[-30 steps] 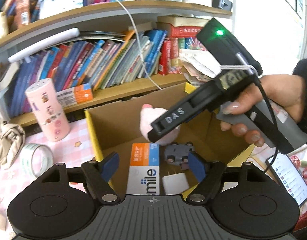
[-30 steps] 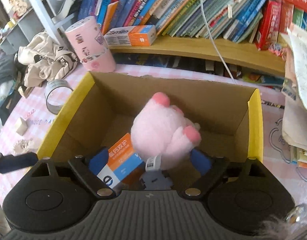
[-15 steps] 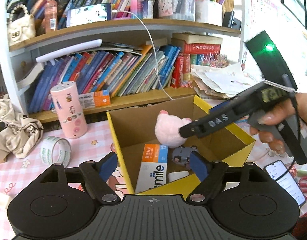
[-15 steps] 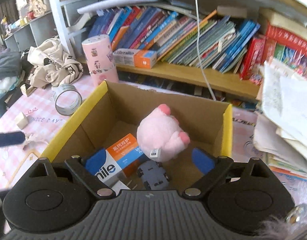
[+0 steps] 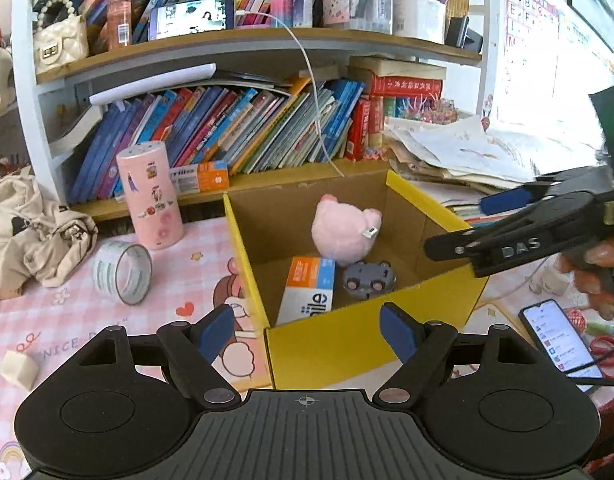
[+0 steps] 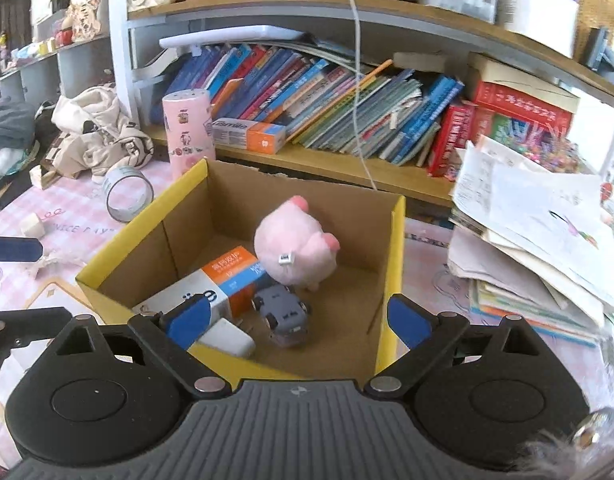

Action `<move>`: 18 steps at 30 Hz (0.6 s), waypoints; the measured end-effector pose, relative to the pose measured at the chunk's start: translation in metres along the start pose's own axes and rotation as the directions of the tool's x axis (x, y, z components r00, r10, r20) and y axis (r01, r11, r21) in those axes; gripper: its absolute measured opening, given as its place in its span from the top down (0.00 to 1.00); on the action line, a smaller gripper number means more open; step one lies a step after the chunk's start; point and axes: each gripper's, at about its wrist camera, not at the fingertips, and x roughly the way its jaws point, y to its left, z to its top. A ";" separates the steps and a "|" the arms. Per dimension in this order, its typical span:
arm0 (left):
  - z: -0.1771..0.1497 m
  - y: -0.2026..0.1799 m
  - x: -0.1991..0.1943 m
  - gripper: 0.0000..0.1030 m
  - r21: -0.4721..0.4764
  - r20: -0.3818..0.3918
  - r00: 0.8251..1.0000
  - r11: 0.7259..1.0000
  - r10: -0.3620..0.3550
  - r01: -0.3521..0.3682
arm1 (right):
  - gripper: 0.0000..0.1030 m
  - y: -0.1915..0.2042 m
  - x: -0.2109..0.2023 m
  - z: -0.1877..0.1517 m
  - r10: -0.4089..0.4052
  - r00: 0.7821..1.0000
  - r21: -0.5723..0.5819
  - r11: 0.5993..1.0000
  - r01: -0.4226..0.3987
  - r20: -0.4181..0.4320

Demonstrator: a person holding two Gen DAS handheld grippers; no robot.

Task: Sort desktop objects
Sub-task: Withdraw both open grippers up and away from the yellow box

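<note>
A yellow-edged cardboard box stands on the pink desk mat. Inside lie a pink plush pig, an orange, white and blue toothpaste carton, a grey toy car and a white charger. My left gripper is open and empty in front of the box's near wall. My right gripper is open and empty above the box's near edge; it also shows at the right of the left wrist view.
A tape roll, a pink cylinder, a small white block and crumpled cloth lie left of the box. A phone and paper stacks lie right. Bookshelves stand behind.
Both grippers have pulled back and up from the box. The plush pig, earlier between my right fingers, now lies in the box, free of them.
</note>
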 end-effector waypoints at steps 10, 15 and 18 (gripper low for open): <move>-0.012 0.003 -0.001 0.20 -0.003 -0.031 1.000 1.000 0.002 -0.002 | 0.05 0.013 -0.016 -0.045 -0.072 0.996 0.042 0.996 0.074 -0.053; -0.016 0.005 -0.003 0.20 0.017 -0.030 0.999 0.999 -0.028 0.028 | 0.05 0.027 -0.016 -0.056 -0.074 0.994 0.069 0.994 0.079 -0.081; -0.018 0.008 -0.004 0.20 0.031 -0.029 0.998 0.998 -0.051 0.052 | 0.05 0.037 -0.018 -0.061 -0.080 0.992 0.075 0.993 0.087 -0.093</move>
